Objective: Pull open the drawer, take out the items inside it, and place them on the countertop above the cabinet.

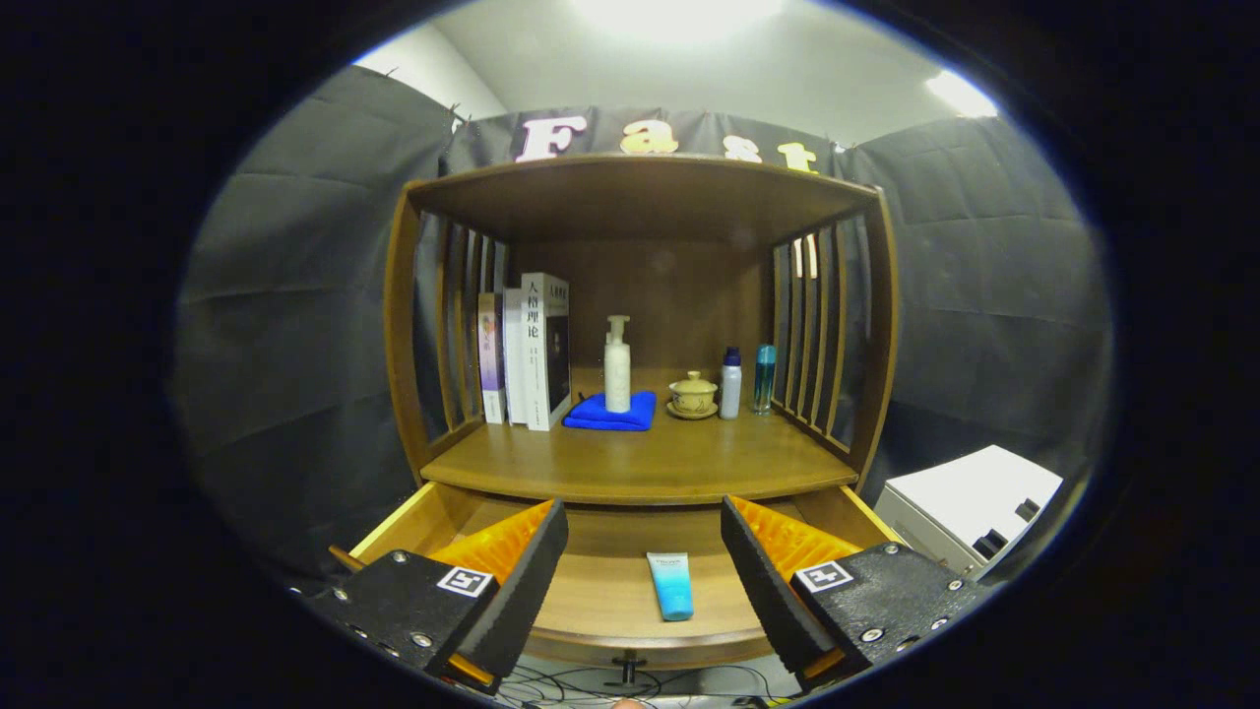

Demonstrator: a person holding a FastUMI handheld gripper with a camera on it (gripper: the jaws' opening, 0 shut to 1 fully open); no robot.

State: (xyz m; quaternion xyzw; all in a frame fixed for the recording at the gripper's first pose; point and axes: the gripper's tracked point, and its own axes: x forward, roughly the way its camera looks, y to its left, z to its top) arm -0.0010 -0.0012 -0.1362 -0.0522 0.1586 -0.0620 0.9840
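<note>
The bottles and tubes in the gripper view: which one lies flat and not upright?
The blue tube in the open drawer lies flat, between the open gripper's fingers. The white pump bottle, the purple-capped bottle and the teal bottle stand upright on the countertop.

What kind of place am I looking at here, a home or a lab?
Most likely a staged booth, not a real home: black cloth walls surround one wooden cabinet with books and bottles, its drawer open beneath the open gripper.
</note>
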